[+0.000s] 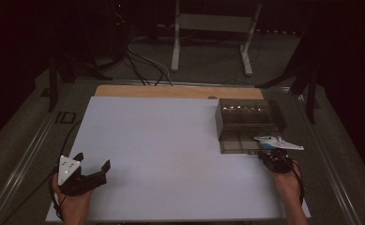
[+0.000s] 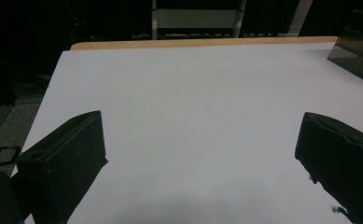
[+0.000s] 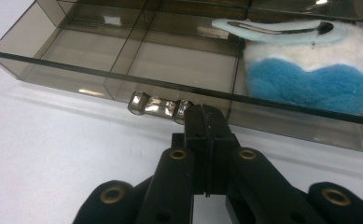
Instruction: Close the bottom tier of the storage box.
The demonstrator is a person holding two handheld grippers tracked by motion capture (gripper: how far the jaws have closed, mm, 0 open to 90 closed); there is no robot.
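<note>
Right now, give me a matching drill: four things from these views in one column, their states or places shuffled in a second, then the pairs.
Column 1
1. left gripper
2. right gripper
3. smoky plastic organizer box
4. blue and white fuzzy hair clip

Column 2
A. lying in a compartment of the box
B. fingers pressed together at the box's front clasp
C. lid up, at the far right of the white table
D. fingers spread wide above bare white surface

Pairs: 1-D, 2-B, 3-C, 4-A
</note>
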